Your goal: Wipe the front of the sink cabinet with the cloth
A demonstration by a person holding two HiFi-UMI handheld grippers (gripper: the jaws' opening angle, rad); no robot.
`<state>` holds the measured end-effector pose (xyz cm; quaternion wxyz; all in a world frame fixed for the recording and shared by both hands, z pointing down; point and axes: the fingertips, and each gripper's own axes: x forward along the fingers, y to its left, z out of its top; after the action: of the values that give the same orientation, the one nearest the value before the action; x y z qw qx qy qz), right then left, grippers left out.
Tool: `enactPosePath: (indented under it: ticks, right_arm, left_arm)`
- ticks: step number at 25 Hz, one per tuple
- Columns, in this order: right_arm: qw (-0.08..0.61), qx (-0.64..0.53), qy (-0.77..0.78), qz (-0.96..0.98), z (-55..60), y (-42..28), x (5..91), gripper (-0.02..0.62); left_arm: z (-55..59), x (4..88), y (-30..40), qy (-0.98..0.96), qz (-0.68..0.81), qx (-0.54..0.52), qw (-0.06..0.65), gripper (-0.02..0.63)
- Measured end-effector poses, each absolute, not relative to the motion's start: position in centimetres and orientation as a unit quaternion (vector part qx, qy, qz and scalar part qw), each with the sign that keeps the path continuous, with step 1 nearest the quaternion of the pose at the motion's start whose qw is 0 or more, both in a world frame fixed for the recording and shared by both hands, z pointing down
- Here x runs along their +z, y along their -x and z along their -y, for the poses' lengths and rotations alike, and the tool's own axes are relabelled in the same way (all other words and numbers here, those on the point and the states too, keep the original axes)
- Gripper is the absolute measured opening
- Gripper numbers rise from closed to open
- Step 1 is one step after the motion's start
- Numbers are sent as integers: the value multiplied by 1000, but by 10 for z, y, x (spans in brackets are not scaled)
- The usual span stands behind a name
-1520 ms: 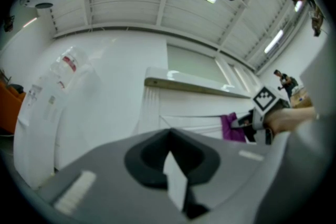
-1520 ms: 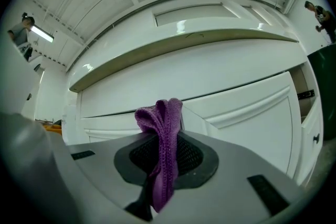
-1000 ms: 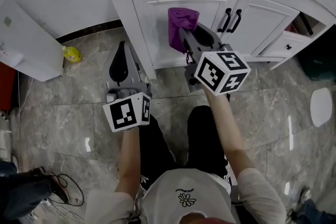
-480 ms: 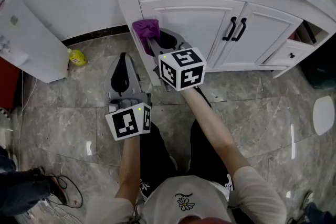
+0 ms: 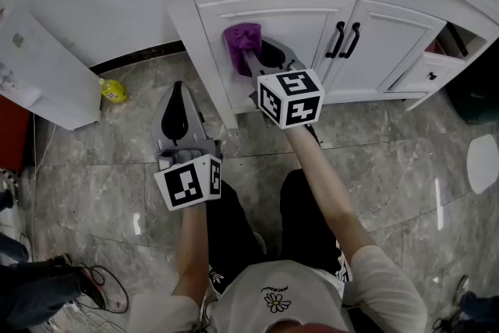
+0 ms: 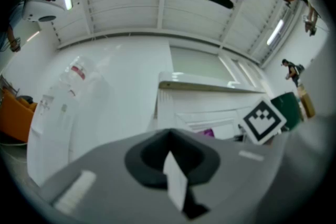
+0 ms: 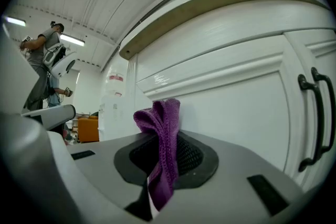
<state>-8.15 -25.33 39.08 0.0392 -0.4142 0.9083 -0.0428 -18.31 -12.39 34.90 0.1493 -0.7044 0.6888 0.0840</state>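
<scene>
At the far left a flat white panel leans over a glossy floor of grey, marble-veined tiles. A small, rounded yellow object lies on the floor just beside it.

My left tongs hang low over the tiles, near the left corner post of the sink cabinet but apart from it. They are smooth grey plastic with teardrop-shaped black pads, and a white cube with black square markers sits at the back. In the left gripper view the left tongs are clenched tip to tip, with nothing between them.

My right tongs reach to the left-hand door. They grasp a purple cloth, a knitted, crumpled bunch that stands up past the tips. In the right gripper view the cloth shows ribbed folds, pinched between black, mesh-textured pads, with the plain painted door panel right behind it. I cannot tell whether the fabric touches the door.

The cabinet is white, with a thick overhanging top and recessed, framed door panels. Two slim black bar handles stand upright side by side where the doors meet. Further right is a drawer with a small black knob.
</scene>
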Motion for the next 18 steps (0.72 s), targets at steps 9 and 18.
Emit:
enactPosePath:
  ticks: [9,18]
  right_arm:
    - [40,-21,496,-867,267,-4,394,55]
    - [32,-1,584,-811,276,-80,395,54]
  left_arm:
    - [128,352,171,711,-682,83,148,5]
    - [131,355,162,717,-677,81,147,5]
